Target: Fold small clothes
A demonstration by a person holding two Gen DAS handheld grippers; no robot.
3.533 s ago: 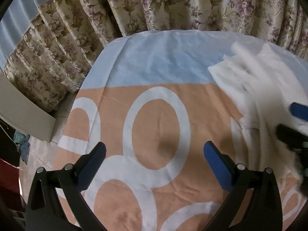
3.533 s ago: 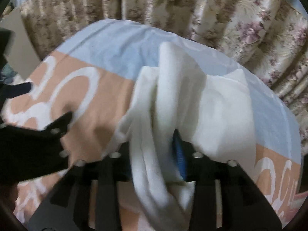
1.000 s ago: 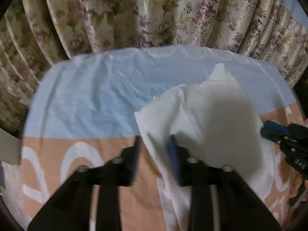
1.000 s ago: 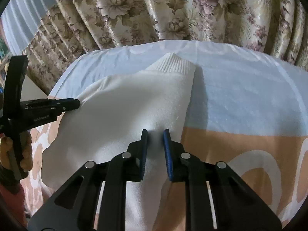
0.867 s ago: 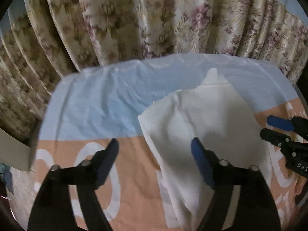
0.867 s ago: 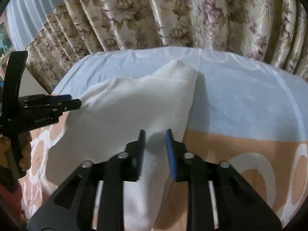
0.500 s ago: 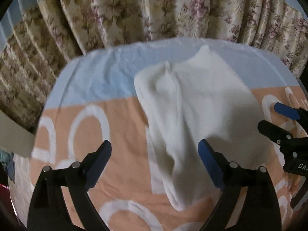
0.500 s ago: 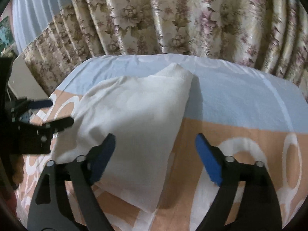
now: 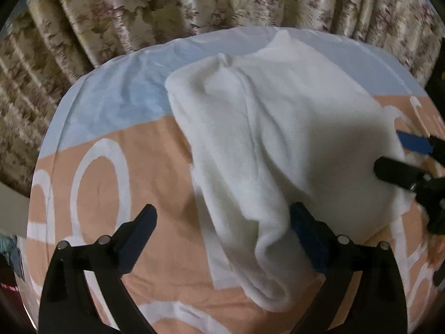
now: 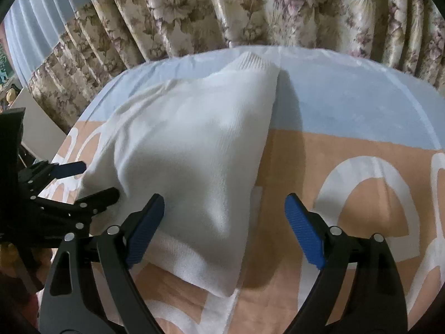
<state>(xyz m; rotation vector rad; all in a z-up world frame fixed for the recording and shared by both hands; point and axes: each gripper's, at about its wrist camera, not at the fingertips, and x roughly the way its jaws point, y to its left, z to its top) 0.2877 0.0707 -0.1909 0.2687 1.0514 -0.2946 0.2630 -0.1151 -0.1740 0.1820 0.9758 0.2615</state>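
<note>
A white knit garment (image 9: 278,125) lies folded on the orange, white-ringed and pale blue sheet (image 9: 111,153), its ribbed end (image 10: 250,61) pointing at the curtains. My left gripper (image 9: 222,214) hovers over the garment's near left corner. Its jaws are opening wide; the cloth lies below them, by the right pad, unpressed. My right gripper (image 10: 224,200) stands open over the garment (image 10: 194,139) at its near right corner, gripping nothing. Each gripper shows in the other's view: the right gripper (image 9: 400,156) at the garment's right edge, the left gripper (image 10: 89,182) at its left edge.
Floral curtains (image 9: 194,0) hang right behind the far edge of the sheet (image 10: 361,105). A pale board (image 10: 36,122) stands off the left side. Bare sheet stretches left and right of the garment.
Both grippers were shut on the garment's edges a second ago. They have let go, opened wide and drawn back toward the near side. The garment now lies flat.
</note>
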